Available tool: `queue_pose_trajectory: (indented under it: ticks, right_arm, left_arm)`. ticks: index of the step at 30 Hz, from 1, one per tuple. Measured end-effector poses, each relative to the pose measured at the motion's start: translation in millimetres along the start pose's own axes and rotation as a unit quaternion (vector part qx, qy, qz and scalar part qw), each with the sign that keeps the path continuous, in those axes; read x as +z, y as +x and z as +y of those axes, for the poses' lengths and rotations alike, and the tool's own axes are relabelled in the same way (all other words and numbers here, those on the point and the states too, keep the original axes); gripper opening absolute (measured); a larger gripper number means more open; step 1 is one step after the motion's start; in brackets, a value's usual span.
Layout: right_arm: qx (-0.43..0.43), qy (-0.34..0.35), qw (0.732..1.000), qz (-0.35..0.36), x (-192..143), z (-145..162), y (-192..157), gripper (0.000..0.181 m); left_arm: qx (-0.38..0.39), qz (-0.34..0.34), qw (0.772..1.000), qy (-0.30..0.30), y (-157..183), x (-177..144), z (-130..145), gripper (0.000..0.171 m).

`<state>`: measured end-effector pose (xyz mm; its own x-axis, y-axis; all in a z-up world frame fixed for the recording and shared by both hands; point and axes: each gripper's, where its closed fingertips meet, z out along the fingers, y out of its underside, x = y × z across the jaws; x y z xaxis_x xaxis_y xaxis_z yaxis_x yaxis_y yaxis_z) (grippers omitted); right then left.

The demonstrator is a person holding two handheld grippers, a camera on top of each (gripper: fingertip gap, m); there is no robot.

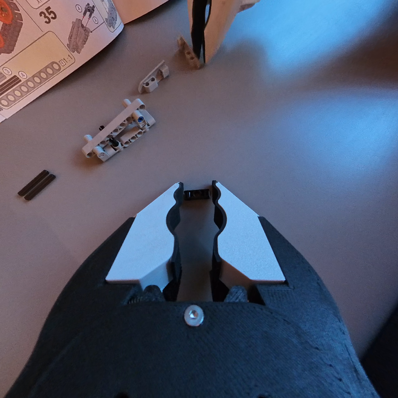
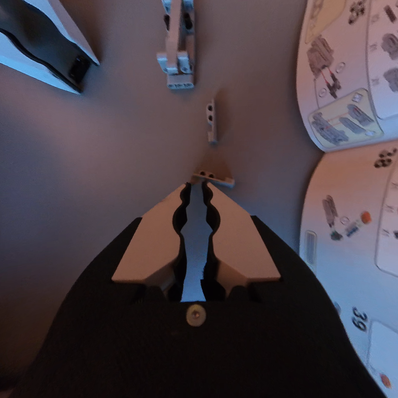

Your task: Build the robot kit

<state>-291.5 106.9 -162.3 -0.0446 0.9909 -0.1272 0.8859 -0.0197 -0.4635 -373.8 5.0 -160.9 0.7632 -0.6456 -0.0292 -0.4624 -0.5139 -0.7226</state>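
My left gripper (image 1: 198,184) is shut on a small black connector piece (image 1: 196,194), held crosswise between its fingertips just above the grey table (image 1: 280,193). It also shows at the top left of the right wrist view (image 2: 88,75) with the black piece (image 2: 78,66) in it. My right gripper (image 2: 196,184) is almost closed, and its tips pinch the near corner of a small grey wing-shaped panel (image 2: 215,175). In the left wrist view the right gripper (image 1: 201,60) points down at the tilted panel (image 1: 188,52).
A second grey panel (image 1: 154,78) (image 2: 212,120) lies beside the first. A grey beam assembly with pins (image 1: 118,129) (image 2: 178,43) lies farther along. Two black axles (image 1: 36,185) lie side by side at the left. An open instruction booklet (image 1: 43,53) (image 2: 344,86) covers the table edge. Left tips to right tips: about 15 cm.
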Motion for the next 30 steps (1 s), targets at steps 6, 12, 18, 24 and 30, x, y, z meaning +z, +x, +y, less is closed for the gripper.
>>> queue_pose_trajectory:
  ticks: [6,12,18,24,30]
  right_arm:
    - [-0.034,-0.003,0.999,0.0,-9.7,4.3,-1.1,0.011]
    - [-0.06,0.043,0.995,0.065,-23.6,-5.6,19.8,0.017]
    - [-0.063,0.021,0.996,0.056,-7.3,-0.1,18.2,0.023]
    - [-0.189,0.093,0.971,0.111,-19.6,-29.6,9.6,0.007]
    - [-0.338,0.143,0.914,0.17,-37.8,-59.8,-22.9,0.007]
  left_arm:
    - [0.001,-0.001,1.0,0.001,0.0,0.2,-0.2,0.024]
    - [0.001,0.0,1.0,0.001,-0.7,0.9,-0.8,0.023]
    - [0.001,0.0,1.0,0.002,-0.7,1.1,-1.0,0.023]
    - [0.002,0.0,1.0,0.001,0.0,0.9,-0.5,0.024]
    - [-0.02,0.027,0.999,0.002,7.5,-0.1,-1.8,0.04]
